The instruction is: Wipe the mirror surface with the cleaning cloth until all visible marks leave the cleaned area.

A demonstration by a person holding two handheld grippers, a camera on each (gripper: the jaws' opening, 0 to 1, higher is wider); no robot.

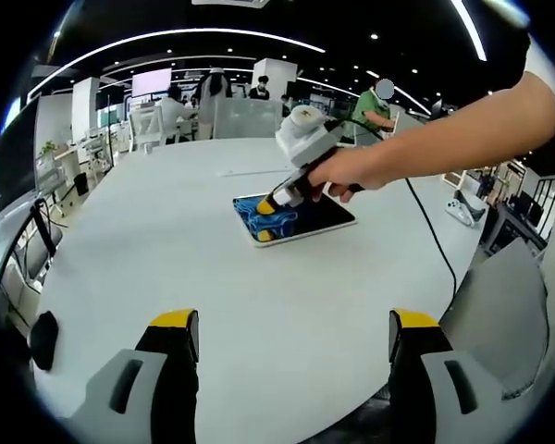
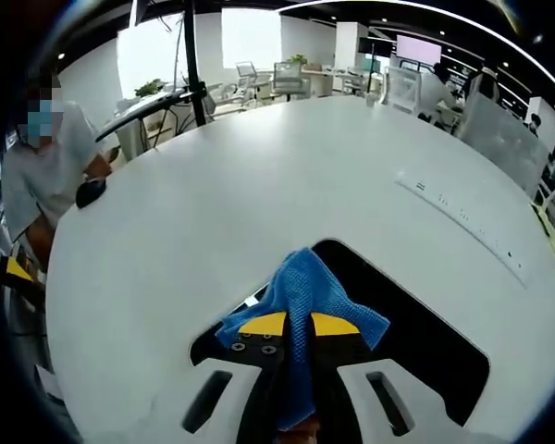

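Right now right tool (image 2: 298, 326) stood clamped on blue cloth (image 2: 301, 287), pressed onto mirror (image 2: 425, 342) directly beneath it. Mirror (image 1: 322, 215) lay flat mid-tabletop (image 1: 166, 240), well clear of edges, long axis slanting away rightward. Left tool (image 1: 294, 333) hung back, jaws apart, holding nothing. Open tabletop all round for strokes.

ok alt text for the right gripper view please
The right gripper is shut on a blue woven cleaning cloth, pressing it onto a dark rectangular mirror lying flat on a round white table. A seated person is at the left edge.
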